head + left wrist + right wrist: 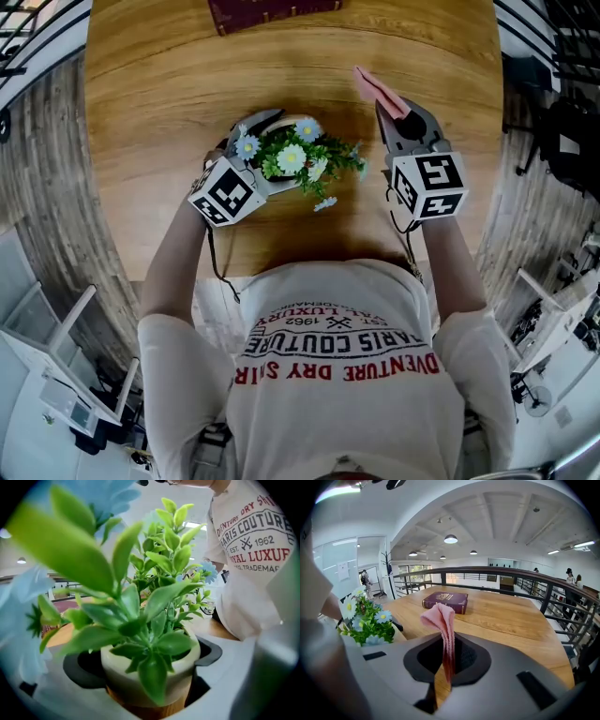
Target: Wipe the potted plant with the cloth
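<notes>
The left gripper (270,139) has its jaws closed on the pot (149,670) of the potted plant (292,156), one jaw on each side of it just below the cream rim, above the wood-coloured lower part. The pot holds a dense bunch of green leafy sprigs with pale blue and white daisy-like flowers (292,157) that spread out over the rim. The plant is around the middle of the wooden table (159,103); whether the pot rests on the tabletop or is held just off it cannot be told. To its right, apart from the leaves, the right gripper (394,109) has its jaws pinched together on the pink cloth (443,620), whose folded free end stands up above the jaw tips. A dark red book (446,601) lies at the table's far edge.
</notes>
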### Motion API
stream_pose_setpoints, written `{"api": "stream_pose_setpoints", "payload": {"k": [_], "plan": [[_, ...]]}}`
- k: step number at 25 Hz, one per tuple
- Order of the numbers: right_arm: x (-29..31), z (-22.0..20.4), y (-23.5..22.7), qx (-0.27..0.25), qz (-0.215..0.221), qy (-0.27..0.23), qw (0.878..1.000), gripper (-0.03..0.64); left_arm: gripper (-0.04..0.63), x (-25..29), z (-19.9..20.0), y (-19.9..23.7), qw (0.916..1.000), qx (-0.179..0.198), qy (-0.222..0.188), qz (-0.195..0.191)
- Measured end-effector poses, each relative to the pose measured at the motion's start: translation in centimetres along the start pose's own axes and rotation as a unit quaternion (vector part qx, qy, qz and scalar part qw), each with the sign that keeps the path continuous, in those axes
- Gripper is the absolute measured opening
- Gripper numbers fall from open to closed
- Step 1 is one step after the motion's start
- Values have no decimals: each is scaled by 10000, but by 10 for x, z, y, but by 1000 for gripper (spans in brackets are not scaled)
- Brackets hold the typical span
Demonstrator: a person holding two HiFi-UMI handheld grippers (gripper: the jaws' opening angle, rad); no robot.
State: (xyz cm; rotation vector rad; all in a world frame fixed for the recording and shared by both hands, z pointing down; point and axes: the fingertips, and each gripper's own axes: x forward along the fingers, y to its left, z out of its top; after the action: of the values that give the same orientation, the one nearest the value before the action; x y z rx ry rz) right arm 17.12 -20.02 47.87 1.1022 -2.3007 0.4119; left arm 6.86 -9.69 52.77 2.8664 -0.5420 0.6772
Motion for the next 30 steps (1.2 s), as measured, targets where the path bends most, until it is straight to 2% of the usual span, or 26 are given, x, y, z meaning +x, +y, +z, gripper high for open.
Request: {"api": "stream_pose_setpoints", "payload": {"k": [4, 10, 17, 26, 30], "plan": [[-6, -6, 0, 213, -122, 95, 9997, 35, 529, -2, 5, 3, 9997, -18, -55, 255], [-21, -1, 0, 333, -347, 34, 9988, 35, 529, -18, 47, 1, 9978, -101, -516, 407], [-33, 7, 34, 259, -420, -198, 9986, 35, 529, -61, 73, 7, 9953, -390, -645, 606], [-38, 15, 103, 183, -131, -373, 9991, 35, 529, -102, 127, 5, 9921, -476, -1031, 526], [-43, 25, 133, -61, 94, -557, 9984, 35, 529, -109, 134, 0, 9936, -299, -1009, 411]]}}
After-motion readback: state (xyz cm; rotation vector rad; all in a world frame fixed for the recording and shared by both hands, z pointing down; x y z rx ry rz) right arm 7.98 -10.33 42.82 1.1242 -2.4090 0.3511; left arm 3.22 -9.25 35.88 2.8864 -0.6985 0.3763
